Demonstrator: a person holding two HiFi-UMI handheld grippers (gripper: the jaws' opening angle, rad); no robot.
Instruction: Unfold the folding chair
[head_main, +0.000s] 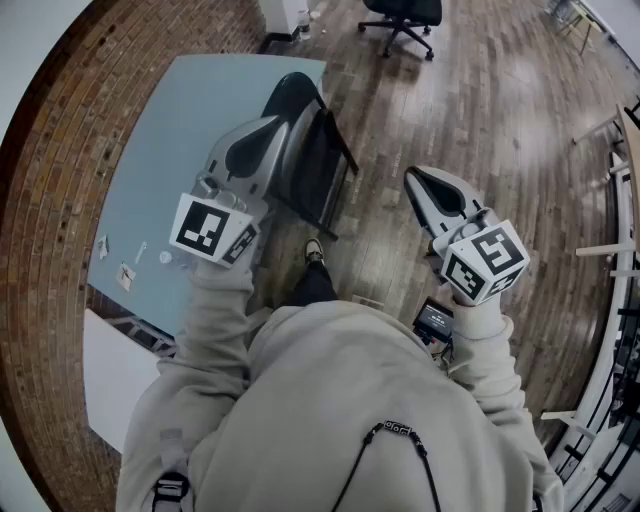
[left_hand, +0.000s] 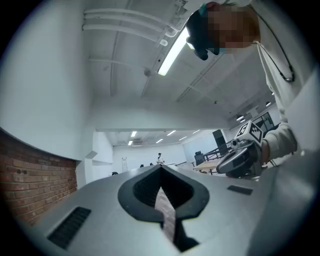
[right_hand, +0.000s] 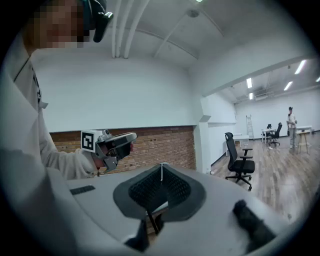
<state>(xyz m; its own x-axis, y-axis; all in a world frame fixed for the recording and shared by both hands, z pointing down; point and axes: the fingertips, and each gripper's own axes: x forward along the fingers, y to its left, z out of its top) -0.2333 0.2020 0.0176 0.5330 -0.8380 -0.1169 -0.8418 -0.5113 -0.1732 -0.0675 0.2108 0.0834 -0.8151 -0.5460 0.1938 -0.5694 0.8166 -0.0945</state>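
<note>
The black folding chair (head_main: 322, 170) stands folded on the wood floor and leans against the edge of a light blue table (head_main: 165, 150). My left gripper (head_main: 273, 123) is held up over the table's edge, just left of the chair, shut and empty. Its closed tips (left_hand: 161, 168) point level into the room. My right gripper (head_main: 411, 178) hovers to the right of the chair, apart from it, also shut with nothing in it (right_hand: 161, 165). Each gripper shows in the other's view: the right gripper (left_hand: 240, 160) and the left gripper (right_hand: 112, 144).
A black office chair (head_main: 400, 20) stands on the floor at the back, also seen as the office chair (right_hand: 239, 160). A brick wall (right_hand: 160, 145) runs behind the table. Small items (head_main: 130, 265) lie on the table's near end. Tables and frames line the right side (head_main: 610, 250).
</note>
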